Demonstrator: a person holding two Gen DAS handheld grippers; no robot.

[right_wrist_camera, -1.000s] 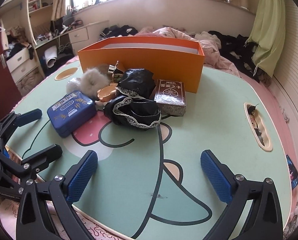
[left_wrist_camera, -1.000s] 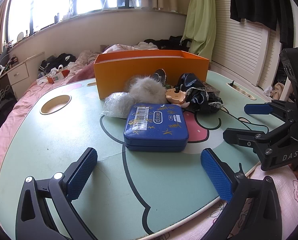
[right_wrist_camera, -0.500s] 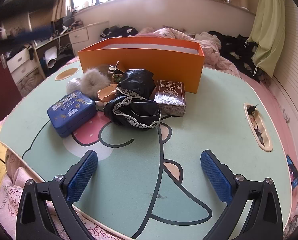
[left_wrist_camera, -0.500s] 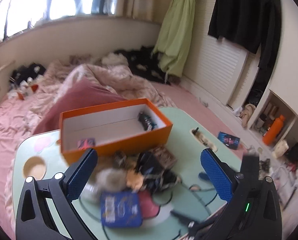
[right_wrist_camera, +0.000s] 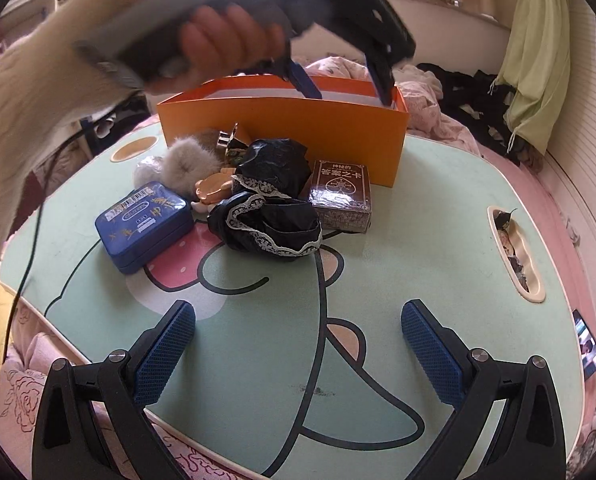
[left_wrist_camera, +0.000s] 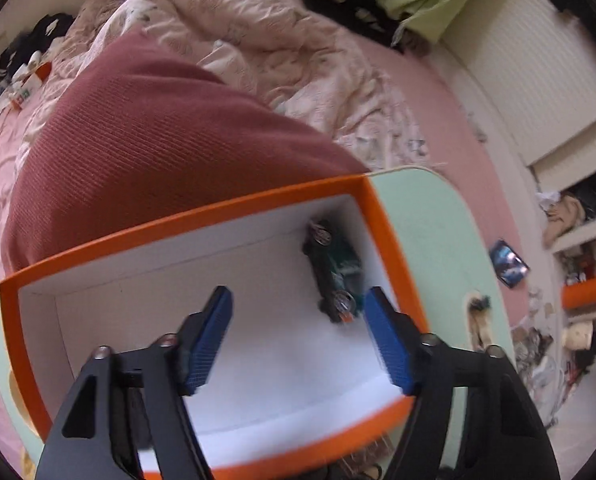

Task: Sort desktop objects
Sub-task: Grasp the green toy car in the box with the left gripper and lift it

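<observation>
My left gripper [left_wrist_camera: 297,304] hangs tilted down over the orange box [left_wrist_camera: 186,220]. Its jaws are closing, with only the white box floor between them. A dark green toy car [left_wrist_camera: 334,272] lies in the box's right end, just beyond the right fingertip. In the right wrist view a hand in a cream sleeve holds that gripper [right_wrist_camera: 344,84] above the orange box [right_wrist_camera: 282,136]. My right gripper [right_wrist_camera: 298,332] stands open low over the table's front. Beyond it lie a blue tin [right_wrist_camera: 142,226], black lace cloth [right_wrist_camera: 274,216], a brown card box [right_wrist_camera: 340,196] and a grey fluffy ball [right_wrist_camera: 186,164].
A dark red pillow [left_wrist_camera: 138,140] and rumpled bedding lie behind the box. The green cartoon table [right_wrist_camera: 418,240] has a side slot [right_wrist_camera: 516,256] with small items on the right and a round recess [right_wrist_camera: 134,150] at the back left. A cable [right_wrist_camera: 30,248] trails off the left edge.
My left gripper has risen from the table's front, swung over the orange box and tipped down, and its jaws have narrowed. The right gripper has not moved.
</observation>
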